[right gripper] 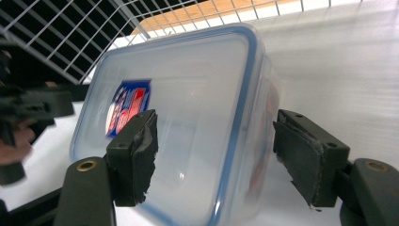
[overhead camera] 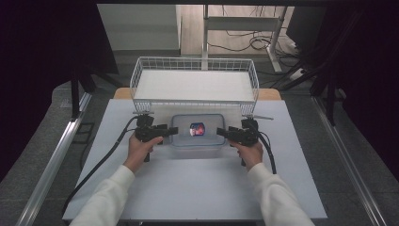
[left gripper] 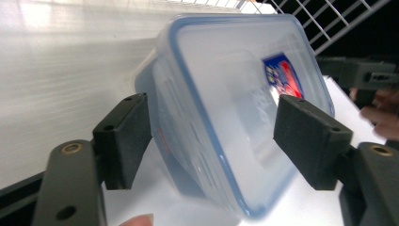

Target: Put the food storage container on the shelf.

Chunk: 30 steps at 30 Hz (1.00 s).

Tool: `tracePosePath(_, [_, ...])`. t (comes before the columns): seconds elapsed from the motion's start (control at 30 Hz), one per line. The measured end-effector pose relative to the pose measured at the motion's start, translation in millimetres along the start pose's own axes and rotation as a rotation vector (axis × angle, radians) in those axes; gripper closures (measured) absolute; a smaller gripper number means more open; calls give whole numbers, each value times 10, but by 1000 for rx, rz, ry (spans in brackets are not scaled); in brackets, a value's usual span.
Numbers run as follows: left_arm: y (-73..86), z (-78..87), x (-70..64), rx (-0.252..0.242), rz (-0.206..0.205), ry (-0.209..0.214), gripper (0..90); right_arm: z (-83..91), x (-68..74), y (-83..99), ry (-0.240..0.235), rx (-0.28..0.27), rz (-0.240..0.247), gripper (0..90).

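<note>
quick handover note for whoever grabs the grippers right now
Left gripper: open, jaws straddling the left end of the clear container, not clamped.
Right gripper: open, straddling the right end, same state.
Container sits on the white table, in front of the wire basket, with a blue-and-red label on it.
Done: both grippers lined up.
Left: probably close both and lift.

There's a white wire basket [overhead camera: 195,84] sitting at the far end of the pale grey table [overhead camera: 197,188], lined with a white sheet. Behind it a wooden floor shows, with a white metal stand [overhead camera: 242,23] and a bunch of dark cables [overhead camera: 256,44] lying around near it.
</note>
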State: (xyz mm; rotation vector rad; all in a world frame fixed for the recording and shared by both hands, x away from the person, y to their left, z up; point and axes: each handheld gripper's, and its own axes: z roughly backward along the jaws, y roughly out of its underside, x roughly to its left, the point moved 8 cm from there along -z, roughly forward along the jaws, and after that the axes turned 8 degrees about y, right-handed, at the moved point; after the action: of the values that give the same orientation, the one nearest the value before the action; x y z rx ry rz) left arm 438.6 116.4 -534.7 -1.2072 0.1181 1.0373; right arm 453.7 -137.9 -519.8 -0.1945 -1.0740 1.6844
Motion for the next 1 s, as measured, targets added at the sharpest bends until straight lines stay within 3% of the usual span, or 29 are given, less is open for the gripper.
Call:
tracePosePath(0.03, [22,81,-75,7,-33,-16,265,62,7,14,6,0,30,312])
tracePosePath(0.07, [22,81,-75,7,-33,-16,262,104,13,23,8,-5,49,312])
tracePosePath(0.1, [70,166,-153,21,-68,-19,257,159,16,35,14,-14,76,318])
tracePosePath(0.13, [70,166,-153,21,-68,-19,250,159,16,35,14,-14,76,318])
tracePosePath(0.2, [163,278,-245,39,-109,-25,246,278,38,83,15,-14,129,354])
tracePosePath(0.23, [226,344,-288,47,-128,-37,233,404,64,152,16,-14,189,383])
tracePosePath(0.33, [311,424,-342,51,-140,-42,228,540,95,258,11,-8,239,456])
tracePosePath(0.47, [549,595,-454,71,-175,-53,221,659,149,422,-6,11,289,572])
tracePosePath(0.67, [836,741,-558,118,-251,-95,214,687,251,594,-9,63,343,694])
tracePosePath(0.77, [919,764,-587,135,-263,-99,209,664,291,642,-7,79,366,748])
tracePosePath(0.8, [982,775,-618,149,-280,-105,209,625,329,694,-8,103,391,803])
tracePosePath(1.0, [1057,799,-693,160,-280,-95,209,470,423,792,-7,145,428,883])
